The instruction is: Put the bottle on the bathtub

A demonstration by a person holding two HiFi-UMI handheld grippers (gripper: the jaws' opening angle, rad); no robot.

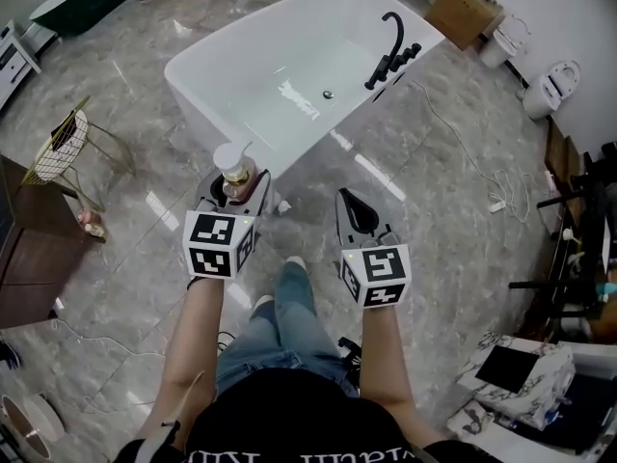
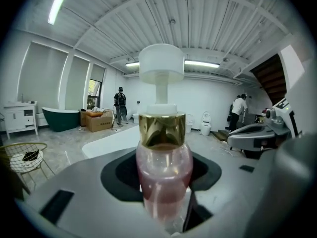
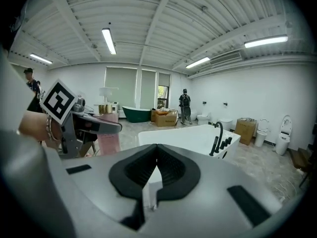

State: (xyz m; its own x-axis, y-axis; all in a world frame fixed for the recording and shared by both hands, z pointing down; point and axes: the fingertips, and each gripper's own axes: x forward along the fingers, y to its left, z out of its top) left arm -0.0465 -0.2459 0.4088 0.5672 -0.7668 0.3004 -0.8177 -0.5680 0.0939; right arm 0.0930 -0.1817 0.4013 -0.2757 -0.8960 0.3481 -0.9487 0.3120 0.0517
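A clear pump bottle [image 1: 234, 171] of pink liquid, with a gold collar and a white pump head, stands upright in my left gripper [image 1: 234, 189], which is shut on it. In the left gripper view the bottle [image 2: 163, 175] fills the middle, clamped between the jaws. The white freestanding bathtub [image 1: 193, 66] with a black faucet [image 1: 389, 54] lies just ahead on the marble floor, its near rim beyond the bottle. My right gripper [image 1: 359, 222] hangs beside the left one, jaws shut with nothing between them. The right gripper view shows the bathtub [image 3: 198, 135] ahead and the left gripper [image 3: 96, 125] at its left.
A gold wire stool [image 1: 60, 145] and a dark wooden cabinet [image 1: 24, 249] stand at the left. A cable with a plug [image 1: 496, 204] runs across the floor right of the tub. Cardboard boxes [image 1: 465, 10] and toilets [image 1: 551, 87] sit at the far right. People stand in the background.
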